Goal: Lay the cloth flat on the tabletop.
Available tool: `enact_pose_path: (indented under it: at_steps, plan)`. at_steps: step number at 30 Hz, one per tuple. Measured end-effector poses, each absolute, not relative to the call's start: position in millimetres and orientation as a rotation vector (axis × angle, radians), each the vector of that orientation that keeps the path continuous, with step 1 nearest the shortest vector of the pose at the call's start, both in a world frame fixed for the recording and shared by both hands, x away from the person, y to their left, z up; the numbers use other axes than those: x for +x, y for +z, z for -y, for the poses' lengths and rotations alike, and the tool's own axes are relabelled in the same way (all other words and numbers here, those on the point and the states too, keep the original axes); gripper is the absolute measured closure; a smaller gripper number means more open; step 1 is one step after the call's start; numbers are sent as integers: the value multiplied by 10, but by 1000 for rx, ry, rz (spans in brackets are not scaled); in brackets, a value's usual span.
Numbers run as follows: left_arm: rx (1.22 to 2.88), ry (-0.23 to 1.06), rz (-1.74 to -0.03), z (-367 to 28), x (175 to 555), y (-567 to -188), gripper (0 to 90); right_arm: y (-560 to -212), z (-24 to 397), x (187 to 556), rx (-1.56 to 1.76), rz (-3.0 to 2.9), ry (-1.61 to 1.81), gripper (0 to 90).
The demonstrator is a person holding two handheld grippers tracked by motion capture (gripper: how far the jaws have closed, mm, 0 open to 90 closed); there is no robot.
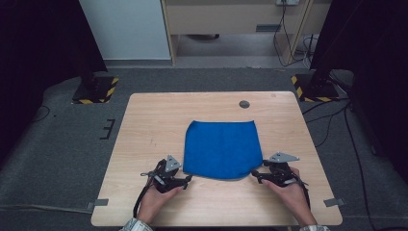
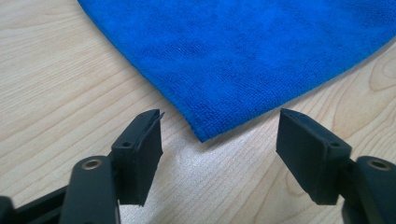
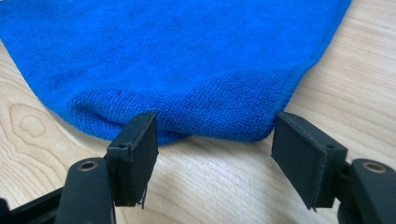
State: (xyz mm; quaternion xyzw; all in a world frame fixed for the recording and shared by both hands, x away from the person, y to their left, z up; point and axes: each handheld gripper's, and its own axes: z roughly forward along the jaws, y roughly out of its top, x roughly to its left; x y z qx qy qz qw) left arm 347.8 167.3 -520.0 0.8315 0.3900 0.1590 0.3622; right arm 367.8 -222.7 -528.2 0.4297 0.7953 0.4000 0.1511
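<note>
You are at the grasp step: the blue microfibre cloth (image 1: 222,149) lies flat in the middle of the pale wooden desk (image 1: 144,125). Your left tool (image 2: 219,140) and right tool (image 3: 215,140) each stand open at a near corner, holding nothing (no pad seems to press on fabric). Next, slide each forward around its corner and close. No readable writing anywhere.
</note>
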Motion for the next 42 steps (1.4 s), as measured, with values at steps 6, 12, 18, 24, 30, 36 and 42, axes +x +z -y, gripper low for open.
enact_pose_path:
  at_steps: [6, 12, 18, 24, 30, 36, 42]
  plan:
    - [2157, 389, -992, -1657, 3499, -5213, 418, -5302, 2177, 3687, 1165, -2316, 1127, 517]
    - [2190, 382, -979, -1609, 3525, -5249, 487, -5327, 2128, 3725, 1146, -2339, 1099, 712]
    - [2173, 388, -991, -1603, 3596, -5264, 598, -5339, 2040, 3737, 1099, -2371, 1102, 885]
    - [2171, 406, -997, -1613, 3638, -5261, 701, -5303, 2025, 3696, 1077, -2371, 1106, 888]
    - [2165, 445, -995, -1620, 3642, -5227, 773, -5245, 2037, 3658, 1120, -2338, 1154, 486]
    - [2151, 445, -997, -1630, 3688, -5225, 844, -5241, 1919, 3682, 1083, -2342, 1160, 408]
    - [2127, 440, -991, -1643, 3672, -5179, 849, -5299, 1758, 3740, 1040, -2400, 1108, 733]
